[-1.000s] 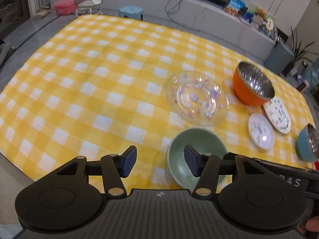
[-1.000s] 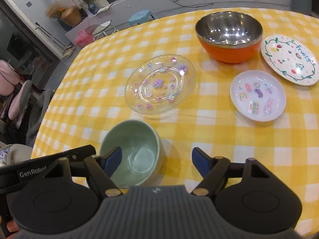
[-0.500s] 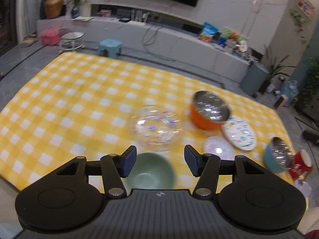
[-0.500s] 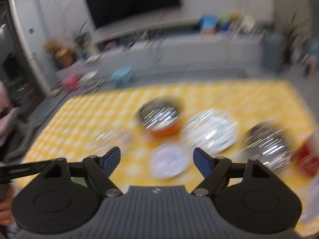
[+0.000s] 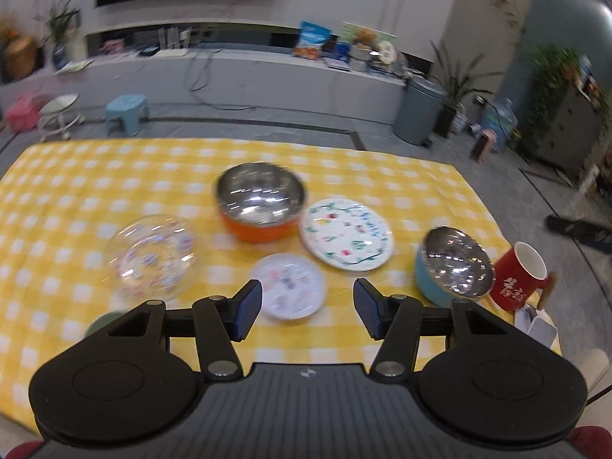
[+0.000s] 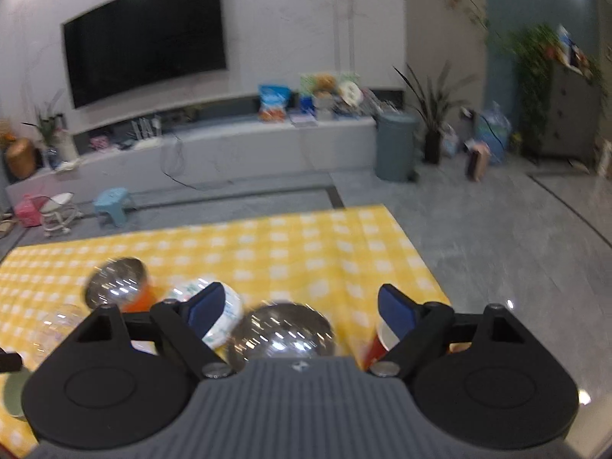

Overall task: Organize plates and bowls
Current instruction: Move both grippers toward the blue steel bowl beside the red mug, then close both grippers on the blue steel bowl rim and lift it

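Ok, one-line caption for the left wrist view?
Open left gripper above a yellow checked cloth set with plates, steel-lined bowls and a red mug.

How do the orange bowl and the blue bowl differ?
The orange bowl looks larger than the blue bowl. The orange bowl sits mid-cloth, just left of the big painted plate; the blue bowl sits near the cloth's right edge beside a red mug. Both stand upright and empty, with shiny metal insides.
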